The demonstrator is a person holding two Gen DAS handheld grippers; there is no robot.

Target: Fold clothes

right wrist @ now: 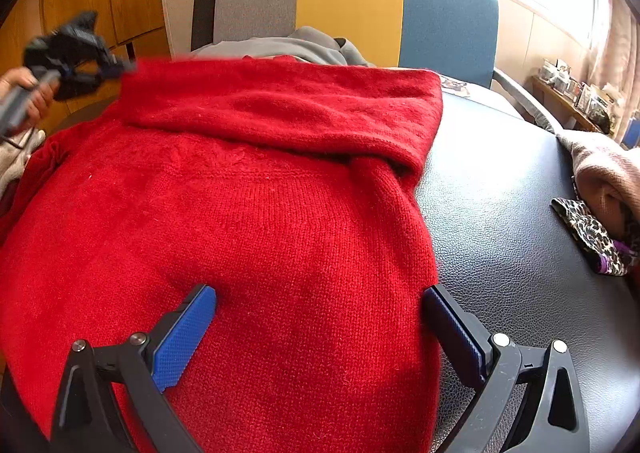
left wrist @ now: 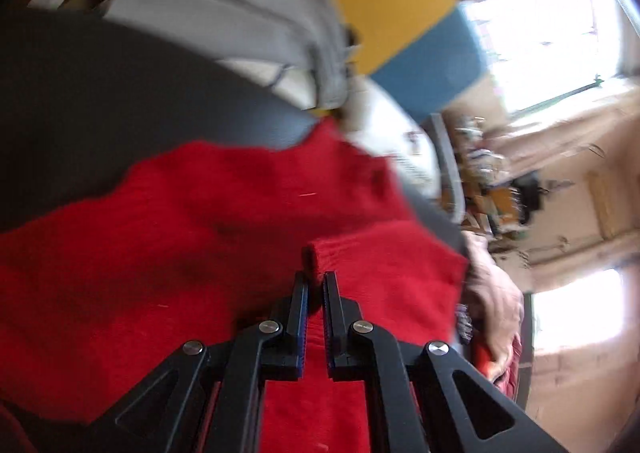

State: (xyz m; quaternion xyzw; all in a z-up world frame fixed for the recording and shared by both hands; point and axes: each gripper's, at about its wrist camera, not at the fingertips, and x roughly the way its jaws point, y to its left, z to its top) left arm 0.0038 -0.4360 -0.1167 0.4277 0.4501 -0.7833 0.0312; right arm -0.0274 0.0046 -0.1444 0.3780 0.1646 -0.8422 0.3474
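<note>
Red fuzzy knit sweater [right wrist: 248,213] is lying flat on the black leather-grain tabletop [right wrist: 500,213], top part already lying doubled over.
Left wrist view: left gripper [left wrist: 316,285] is pinching a sweater fold, jaws closed on it. Right wrist view: right gripper [right wrist: 320,305] is sitting wide open over the near edge, gripping nothing. Likely soft, light, floppy; best pinched at edges and corners.

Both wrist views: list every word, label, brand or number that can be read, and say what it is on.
No text can be read in either view.
White sheet past the red sweater: dark marks, too blurred to read.
Printed paper on the black table: too small to read.
Items on the far shelf: too small to read.
</note>
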